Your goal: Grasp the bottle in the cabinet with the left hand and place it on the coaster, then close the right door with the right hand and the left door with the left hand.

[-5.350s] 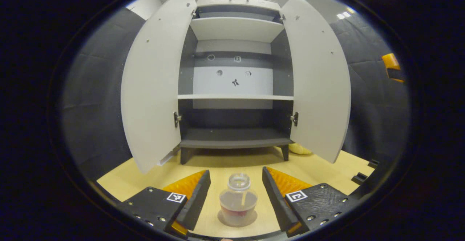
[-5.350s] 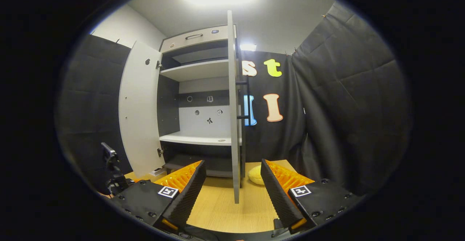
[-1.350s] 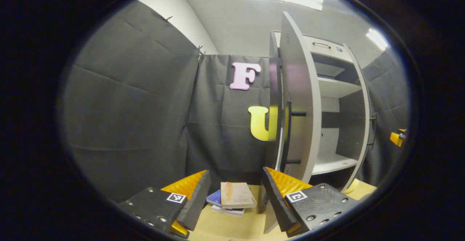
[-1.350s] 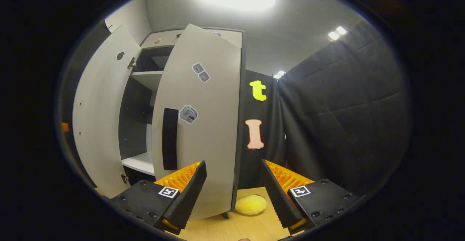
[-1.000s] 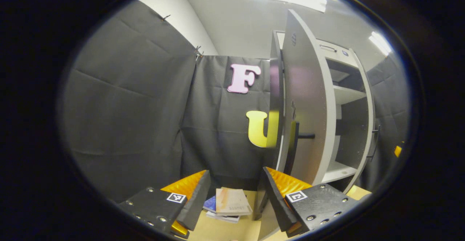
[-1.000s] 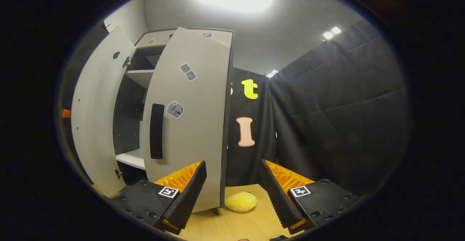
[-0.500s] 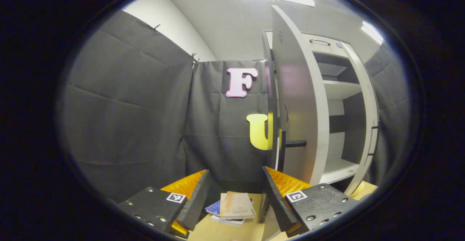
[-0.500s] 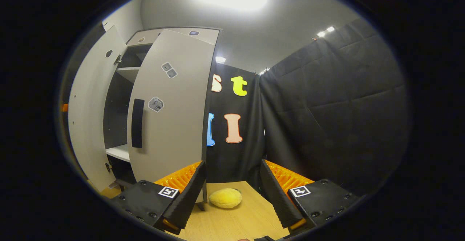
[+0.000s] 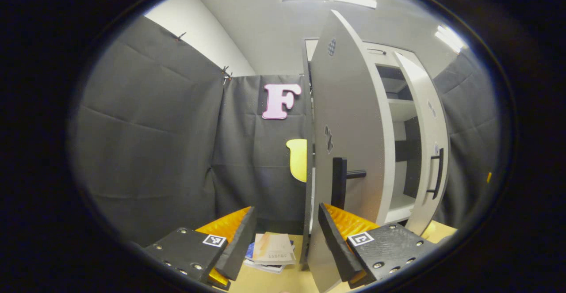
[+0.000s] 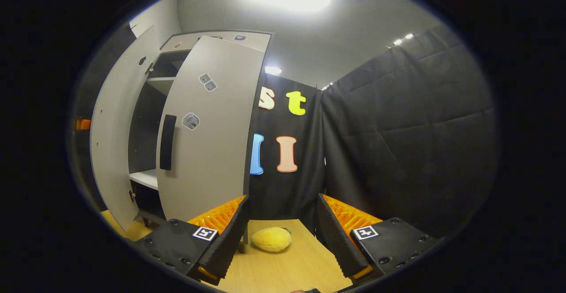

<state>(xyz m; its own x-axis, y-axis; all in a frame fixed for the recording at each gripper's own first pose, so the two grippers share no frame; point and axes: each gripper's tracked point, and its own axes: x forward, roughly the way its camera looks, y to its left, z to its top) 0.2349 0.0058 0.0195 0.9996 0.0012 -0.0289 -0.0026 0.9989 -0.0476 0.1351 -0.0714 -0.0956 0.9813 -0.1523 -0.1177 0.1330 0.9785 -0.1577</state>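
Note:
In the left gripper view my left gripper [image 9: 286, 236] is open with nothing between its fingers. The cabinet's left door [image 9: 349, 120] stands just beyond its right finger, half swung in, showing its outer face and black handle [image 9: 339, 183]. Whether the finger touches the door I cannot tell. Farther right is the right door [image 9: 425, 142] with its handle [image 9: 437, 171]. My right gripper [image 10: 281, 235] is open and holds nothing. The right door [image 10: 212, 151] stands partly shut at its left, black handle [image 10: 168, 142] facing me. Behind it, the left door [image 10: 110, 147] shows its inner face.
A stack of books [image 9: 270, 254] lies on the wooden table beyond my left fingers. A yellow soft object [image 10: 271, 238] rests on the table [image 10: 283, 275] between my right fingers, by the cabinet's foot. Black cloth walls close in behind both. White shelves [image 10: 143, 177] show through the gap.
Since 5.3 s ago both hands left the bottle on its coaster and went to the doors' outer sides. Both doors have swung inward; in the last second the left door turned further in.

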